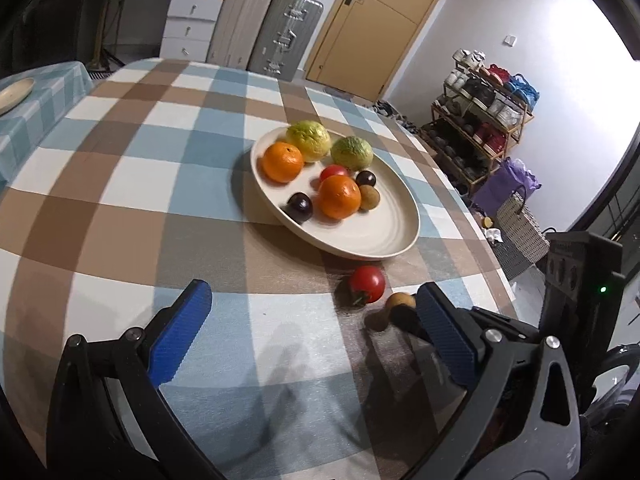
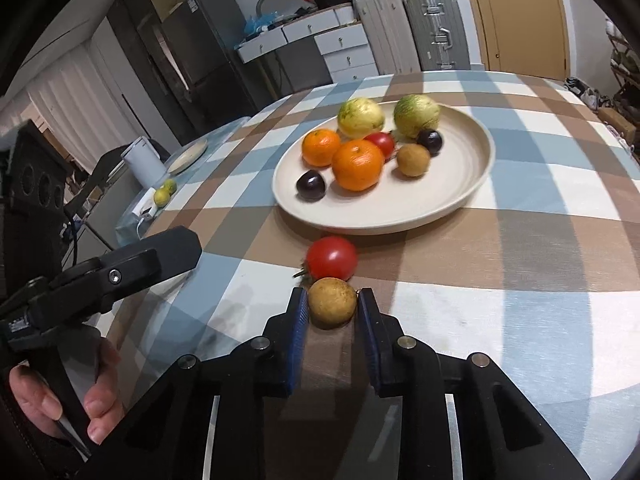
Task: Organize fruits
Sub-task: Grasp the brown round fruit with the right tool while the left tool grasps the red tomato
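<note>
The right gripper (image 2: 332,304) sits low on the checked tablecloth (image 2: 520,240), its blue pads (image 2: 300,320) closed against both sides of a small brown longan (image 2: 332,300). Touching that fruit at its 12 o'clock is a red tomato (image 2: 332,258), stem pointing toward 8 o'clock, right in the line to the plate (image 2: 472,184).

The cream plate lies beyond the tomato, further toward 12. On it: two oranges (image 2: 357,165), two yellow-green round fruits (image 2: 361,117) at the far rim, a second tomato (image 2: 382,143), two dark plums (image 2: 311,186) and another longan (image 2: 413,159). The near right part of the plate is bare.

From the left wrist view, the left gripper (image 1: 312,308) hovers with its jaws spread wide over bare cloth, nothing between them. The loose tomato (image 1: 367,283) and the gripped longan (image 1: 400,301) lie at about 1 o'clock from it, just by its right finger.

At 9 o'clock in the right wrist view, a hand (image 2: 64,400) holds the left gripper's handle. Suitcases (image 2: 436,36) and drawers (image 2: 344,52) stand beyond the table.
</note>
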`<state>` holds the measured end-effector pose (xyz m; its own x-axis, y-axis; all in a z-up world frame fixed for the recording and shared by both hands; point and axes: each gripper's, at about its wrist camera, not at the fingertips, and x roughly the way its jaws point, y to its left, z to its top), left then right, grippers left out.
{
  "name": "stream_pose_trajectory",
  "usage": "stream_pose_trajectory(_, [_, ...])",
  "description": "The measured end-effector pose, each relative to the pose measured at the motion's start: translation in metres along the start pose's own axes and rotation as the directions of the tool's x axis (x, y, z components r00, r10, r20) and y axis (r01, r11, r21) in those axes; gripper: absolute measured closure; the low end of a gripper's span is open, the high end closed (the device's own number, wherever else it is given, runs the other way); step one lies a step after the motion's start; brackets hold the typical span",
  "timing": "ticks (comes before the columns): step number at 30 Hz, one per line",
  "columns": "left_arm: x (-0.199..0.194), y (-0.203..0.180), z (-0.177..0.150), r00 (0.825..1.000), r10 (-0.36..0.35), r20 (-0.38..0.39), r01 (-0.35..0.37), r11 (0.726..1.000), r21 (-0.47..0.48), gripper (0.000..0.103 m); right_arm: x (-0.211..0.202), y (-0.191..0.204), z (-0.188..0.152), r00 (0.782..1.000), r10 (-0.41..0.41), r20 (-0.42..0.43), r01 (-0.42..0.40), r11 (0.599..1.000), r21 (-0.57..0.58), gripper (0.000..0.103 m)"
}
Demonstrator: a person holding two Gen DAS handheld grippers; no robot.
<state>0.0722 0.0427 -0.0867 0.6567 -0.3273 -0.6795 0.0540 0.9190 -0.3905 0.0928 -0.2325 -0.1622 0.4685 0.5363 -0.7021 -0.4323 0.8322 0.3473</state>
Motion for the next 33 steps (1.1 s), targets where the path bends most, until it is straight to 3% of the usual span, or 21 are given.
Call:
stream_pose_trajectory(10, [0.034, -0.021, 0.009, 0.997, -0.061, -0.041, 0.061, 0.998, 0.013, 0.001, -0.032, -0.036, -0.004, 0.997, -0.046, 0.063, 0.039, 0.994, 0.103, 0.077])
stream_pose_trajectory(24, [0.071, -0.043, 0.006, 0.994, -0.024, -0.111, 0.035, 0.995, 0.090, 0.003, -0.057, -0.065, -0.004, 0.989, -0.089, 0.118, 0.069, 0.983, 0.170, 0.077])
stream_pose_trajectory(27, [0.078, -0.044, 0.007, 0.991, -0.028, -0.128, 0.039, 0.995, 0.087, 0.017, -0.057, -0.067, -0.006, 0.990, -0.088, 0.113, 0.067, 0.983, 0.172, 0.077])
stream_pose_trajectory(29, [0.082, -0.045, 0.008, 0.990, -0.028, -0.140, 0.040, 0.996, 0.085, 0.040, -0.057, -0.067, -0.007, 0.990, -0.088, 0.112, 0.068, 0.982, 0.174, 0.077])
stream_pose_trajectory(33, [0.085, -0.048, 0.007, 0.987, -0.044, -0.156, 0.060, 0.993, 0.103, 0.063, -0.060, -0.068, -0.006, 0.989, -0.089, 0.118, 0.067, 0.982, 0.178, 0.077])
